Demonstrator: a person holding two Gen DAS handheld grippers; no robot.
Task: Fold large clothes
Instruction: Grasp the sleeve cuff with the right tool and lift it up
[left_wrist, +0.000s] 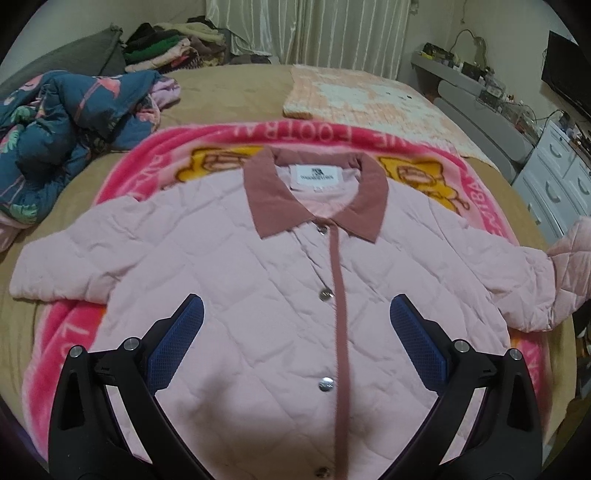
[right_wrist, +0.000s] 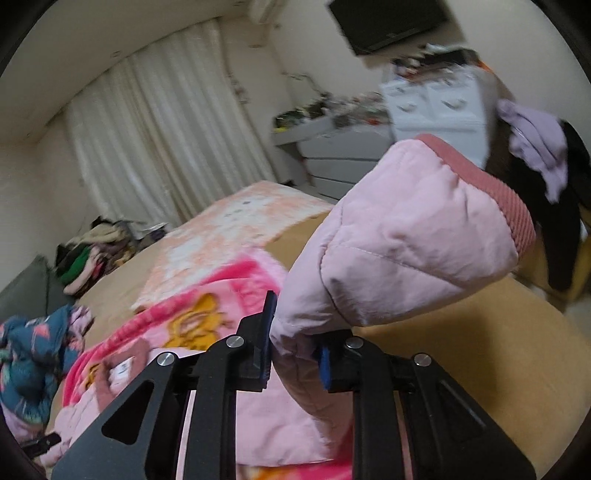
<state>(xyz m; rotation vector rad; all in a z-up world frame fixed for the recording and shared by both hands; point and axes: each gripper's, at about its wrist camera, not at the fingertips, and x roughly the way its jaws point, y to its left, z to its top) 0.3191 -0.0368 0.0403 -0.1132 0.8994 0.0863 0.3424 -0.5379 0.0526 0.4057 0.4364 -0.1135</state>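
Note:
A pink quilted jacket (left_wrist: 229, 280) with a dusty-rose collar and silver snaps lies front up on a bright pink blanket (left_wrist: 155, 147) on the bed. My left gripper (left_wrist: 295, 314) hovers above its chest, blue pads wide apart, nothing between them. The jacket's right sleeve (left_wrist: 561, 266) is lifted off the bed at the right edge of the left wrist view. In the right wrist view, my right gripper (right_wrist: 295, 325) is shut on that sleeve (right_wrist: 406, 236), which stands up above the jaws with its ribbed rose cuff (right_wrist: 513, 199) on top.
A crumpled blue floral quilt (left_wrist: 55, 125) lies at the left of the bed. A folded peach blanket (left_wrist: 354, 92) rests behind the jacket, and a stack of clothes (left_wrist: 166, 44) sits at the head. White drawers (left_wrist: 561, 177) stand to the right of the bed.

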